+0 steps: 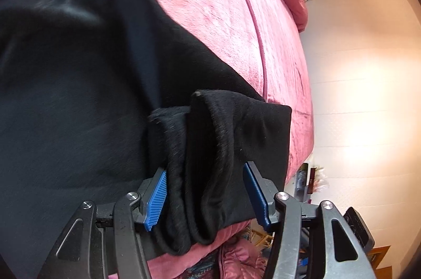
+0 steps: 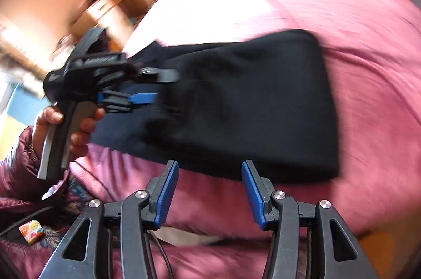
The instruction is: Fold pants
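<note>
On the pink bedspread (image 2: 368, 68): black pants (image 2: 250, 105) lie as a folded slab, long axis running across the bed, one short end squared off, other end toward your left hand (image 2: 76, 126).

Left gripper (image 1: 205, 194) – jaws spread. Bunched cuff/hem end of pants sits between the blue pads (image 1: 156, 197), fabric brushing the one pad, clear gap at the other. Not pinched, by my read; cloth just rests there. From the right wrist view the left gripper (image 2: 147, 97) hangs over that same end of the slab, heavy motion blur, so can't confirm contact from there.

Right gripper (image 2: 210, 189) – jaws spread, nothing between them but bedspread. Near long edge of pants sits just beyond the fingertips, not touching.

Handling, judged from looks:
- Fabric thick, fleecy, matte. Soft, zero stiffness; will sag and drape from any single grip pt.
- Looks mod. heavy for cloth, several layers stacked. Layers prob. slide over each other if you lift one only.
- Not slippery vs ribbed pads; nap should grip well. Not fragile.
- Bedspread plush too, so expect drag if you pull rather than lift.

Where to grab: take all layers at once, at the corners of a short end, one gripper per corner, biting deep past the rolled hem. Avoid mid-edge grabs; slab would buckle betw. grippers.

Fold stage: looks partway, maybe one more fold left.
</note>
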Demonstrator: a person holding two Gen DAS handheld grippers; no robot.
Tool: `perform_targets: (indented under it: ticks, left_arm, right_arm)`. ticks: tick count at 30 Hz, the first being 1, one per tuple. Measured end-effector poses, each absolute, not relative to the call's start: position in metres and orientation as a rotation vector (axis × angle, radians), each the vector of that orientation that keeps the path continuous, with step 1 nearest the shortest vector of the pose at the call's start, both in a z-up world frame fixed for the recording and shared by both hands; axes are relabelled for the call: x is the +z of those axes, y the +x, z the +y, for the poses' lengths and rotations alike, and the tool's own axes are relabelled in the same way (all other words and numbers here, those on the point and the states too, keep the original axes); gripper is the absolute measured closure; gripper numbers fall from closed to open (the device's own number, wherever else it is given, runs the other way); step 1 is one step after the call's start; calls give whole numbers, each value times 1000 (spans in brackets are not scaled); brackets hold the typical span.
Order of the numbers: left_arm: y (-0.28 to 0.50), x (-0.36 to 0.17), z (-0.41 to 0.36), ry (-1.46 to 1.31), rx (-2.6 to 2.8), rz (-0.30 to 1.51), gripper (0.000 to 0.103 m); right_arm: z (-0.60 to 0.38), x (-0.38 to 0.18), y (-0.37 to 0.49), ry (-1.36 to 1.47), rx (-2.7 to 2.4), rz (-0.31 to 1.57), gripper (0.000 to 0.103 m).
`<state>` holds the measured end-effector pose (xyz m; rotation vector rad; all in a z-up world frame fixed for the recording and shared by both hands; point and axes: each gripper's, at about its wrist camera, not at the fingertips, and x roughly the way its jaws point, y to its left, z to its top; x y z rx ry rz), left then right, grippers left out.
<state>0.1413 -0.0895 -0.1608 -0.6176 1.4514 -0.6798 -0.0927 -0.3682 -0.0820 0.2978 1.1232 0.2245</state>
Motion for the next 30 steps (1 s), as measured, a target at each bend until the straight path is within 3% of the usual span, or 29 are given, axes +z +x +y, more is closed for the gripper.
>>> perform_targets:
  ticks: [2,3,5,8,14,17,18,19,20,27,30]
  left_arm:
    - [147,-159,-102,-561,-674,1448,50]
    - [149,-159,-107,-539,-683,1443,66]
    - [153,-154,-117,-471,-681,1435,87]
    - [156,-136,-115,-456,-722,1373,89]
    - [162,-92,-103,-523,-824,1288,90]
    - [162,-80,-100,-536,-851,1275,90]
    - [160,-77,-98,-530,-857,1266,90]
    - [160,-75,-99,-512,-848,1255,90]
    - [159,-75,-96,-492,-833,1248,90]
    - [148,-133,-97,-280,-663,1338,90]
    - [138,-139,-92,-282,-656,1315,89]
  right_arm:
    - [-394,-81,-104,315,128,1123,52]
    - [-406,-82,-110,316,76,1130,52]
    - [-421,-87,-114,321,-7,1158,52]
    - [-432,-102,-118,295,-88,1194,52]
    - [-433,-116,-96,344,-74,1158,40]
    - [-420,-120,-76,285,-121,1129,41]
    - [-418,-122,-72,258,-146,1118,46]
    - [-418,-124,-69,246,-161,1121,71]
    - [-417,-127,-66,243,-173,1127,80]
    - [-397,-141,-57,129,-146,1166,83]
    - [-394,-145,-53,120,-135,1187,79]
